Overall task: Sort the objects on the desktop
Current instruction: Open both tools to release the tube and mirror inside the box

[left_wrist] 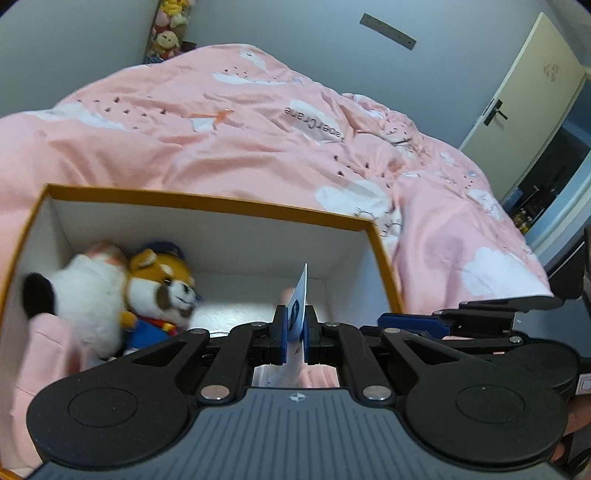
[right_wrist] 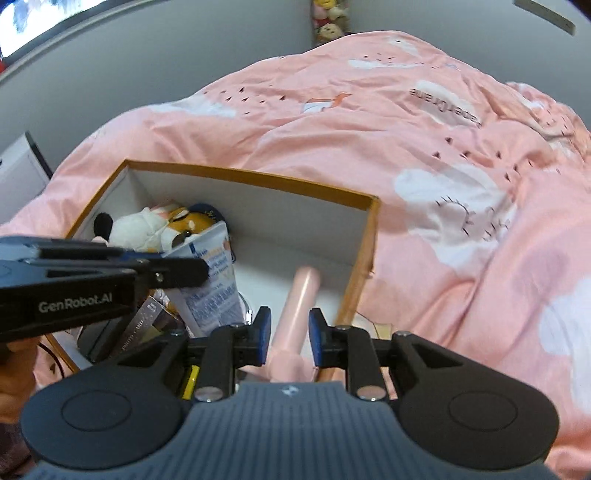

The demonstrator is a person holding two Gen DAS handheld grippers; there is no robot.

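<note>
An orange-rimmed cardboard box [left_wrist: 207,201] [right_wrist: 258,179] sits on the bed. A white plush [left_wrist: 92,291] and an orange fox plush [left_wrist: 162,284] [right_wrist: 188,221] lie in its far left corner. My left gripper [left_wrist: 295,325] [right_wrist: 199,271] hangs over the box, shut on a flat white-and-blue packet [left_wrist: 300,291] [right_wrist: 210,291] that stands up between the pads. My right gripper [right_wrist: 290,328] [left_wrist: 384,319] is over the box's near right corner. A pink tube [right_wrist: 301,295] runs along its axis between the narrowly parted pads, which appear to grip it.
The box's near left corner holds a photo-card pack [right_wrist: 146,321], a dark item and something yellow [right_wrist: 190,380]. A rumpled pink duvet [left_wrist: 258,140] [right_wrist: 424,166] lies all around. A door [left_wrist: 524,99] stands at the right. Soft toys [left_wrist: 168,33] sit in the far corner.
</note>
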